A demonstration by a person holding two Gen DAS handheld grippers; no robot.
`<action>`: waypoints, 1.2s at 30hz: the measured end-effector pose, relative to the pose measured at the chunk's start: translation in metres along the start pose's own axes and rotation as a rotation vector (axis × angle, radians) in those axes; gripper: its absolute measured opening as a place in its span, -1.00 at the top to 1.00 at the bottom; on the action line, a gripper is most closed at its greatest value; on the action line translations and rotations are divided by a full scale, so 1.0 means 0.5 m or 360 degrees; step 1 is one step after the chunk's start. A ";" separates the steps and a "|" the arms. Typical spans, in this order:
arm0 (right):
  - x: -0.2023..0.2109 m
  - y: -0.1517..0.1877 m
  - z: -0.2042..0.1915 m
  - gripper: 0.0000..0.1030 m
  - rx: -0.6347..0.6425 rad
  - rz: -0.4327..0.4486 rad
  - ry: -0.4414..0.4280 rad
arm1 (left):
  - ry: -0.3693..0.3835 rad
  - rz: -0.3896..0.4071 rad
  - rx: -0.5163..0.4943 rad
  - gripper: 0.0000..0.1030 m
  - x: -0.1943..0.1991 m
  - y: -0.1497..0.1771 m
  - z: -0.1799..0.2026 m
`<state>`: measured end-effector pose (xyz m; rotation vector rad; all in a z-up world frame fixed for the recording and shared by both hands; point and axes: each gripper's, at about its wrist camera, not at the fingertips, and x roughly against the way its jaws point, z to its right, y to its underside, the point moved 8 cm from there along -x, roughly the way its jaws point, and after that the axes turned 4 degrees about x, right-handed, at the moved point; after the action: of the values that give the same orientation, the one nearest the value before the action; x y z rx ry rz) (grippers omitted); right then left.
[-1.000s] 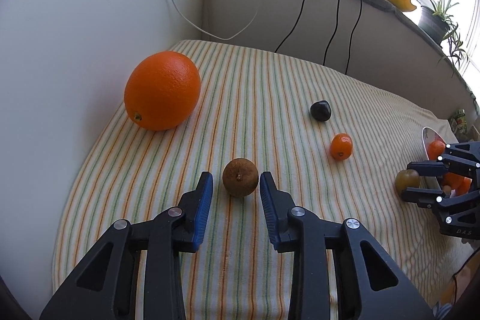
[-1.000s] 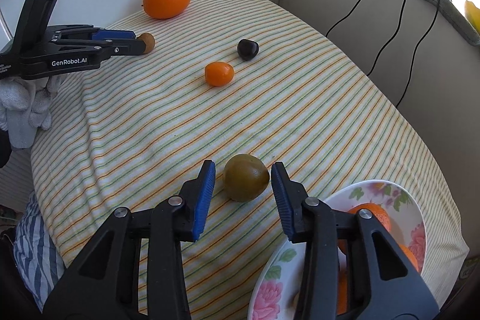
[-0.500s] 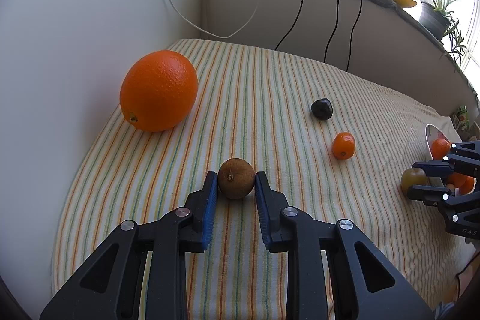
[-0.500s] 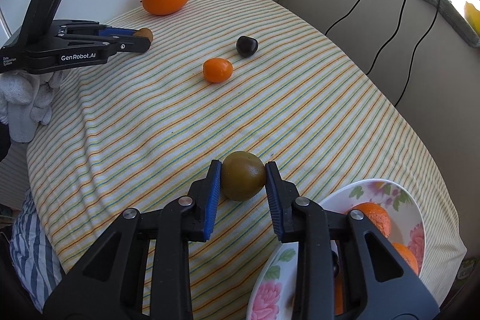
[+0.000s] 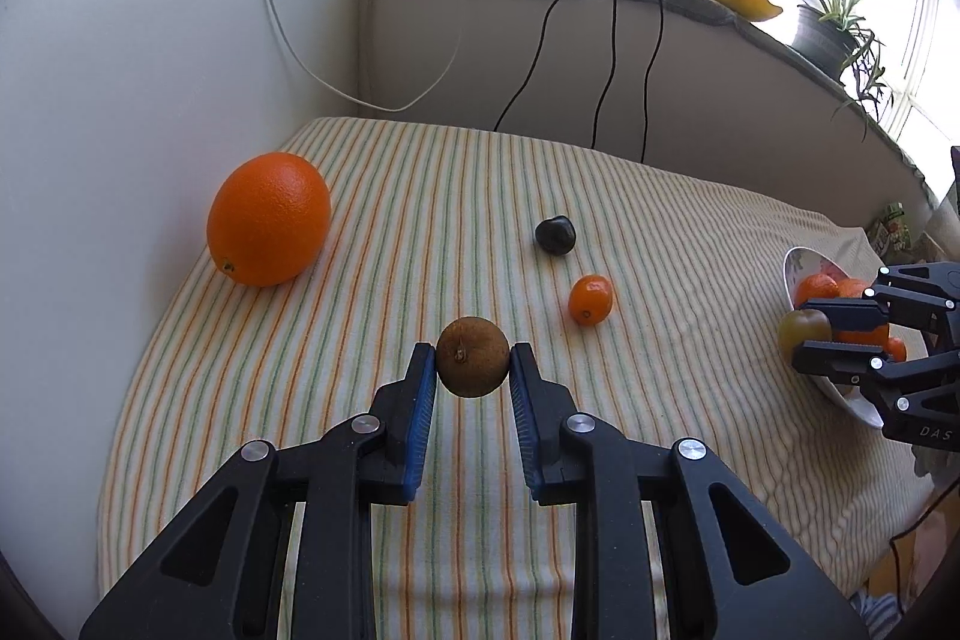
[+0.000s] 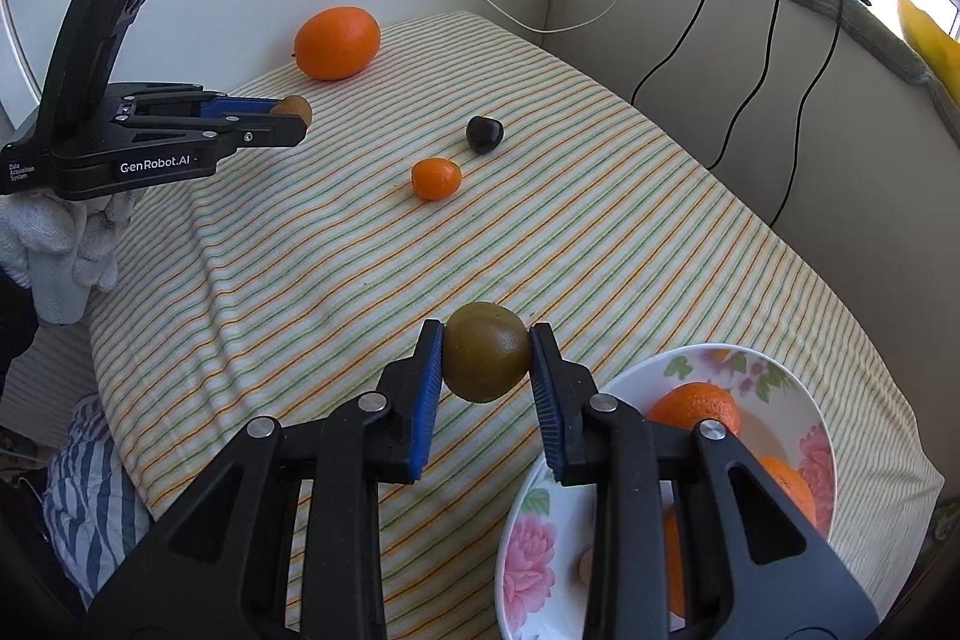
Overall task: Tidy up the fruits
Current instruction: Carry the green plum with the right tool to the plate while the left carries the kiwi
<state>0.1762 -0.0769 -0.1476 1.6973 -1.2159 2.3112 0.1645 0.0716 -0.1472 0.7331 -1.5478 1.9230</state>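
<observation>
My left gripper (image 5: 472, 367) is shut on a small brown fruit (image 5: 472, 357) and holds it above the striped cloth; it also shows in the right wrist view (image 6: 294, 112). My right gripper (image 6: 486, 361) is shut on a green-brown round fruit (image 6: 486, 359), lifted beside the flowered plate (image 6: 774, 376) that holds several oranges (image 6: 696, 403). A large orange (image 5: 269, 219), a small orange fruit (image 5: 591, 300) and a dark fruit (image 5: 555, 235) lie on the cloth.
The striped cloth (image 5: 420, 196) covers a rounded table set against a white wall on the left and a low wall at the back. Black and white cables (image 5: 612, 40) hang down there. A sill with a plant pot (image 5: 822, 34) runs above.
Both grippers closed on their fruits, the left on the brown one, the right on the green-brown one. Both fruits have risen off the cloth.
</observation>
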 end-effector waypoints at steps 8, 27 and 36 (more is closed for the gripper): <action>0.075 0.017 0.051 0.42 -0.0110 0.0104 0.0035 | 0.0145 0.0008 -0.0061 0.55 0.030 0.006 0.089; 0.179 0.115 0.220 0.42 -0.0398 0.0209 0.0178 | 0.0435 -0.0042 -0.0303 0.55 0.045 0.043 0.339; 0.182 0.164 0.273 0.42 -0.0479 0.0190 0.0216 | 0.0520 -0.0094 -0.0395 0.55 0.040 0.070 0.431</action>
<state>0.2117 -0.2517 -0.1052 1.3817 -1.5784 2.1260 0.1407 -0.1442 -0.1166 0.3349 -1.5022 1.6697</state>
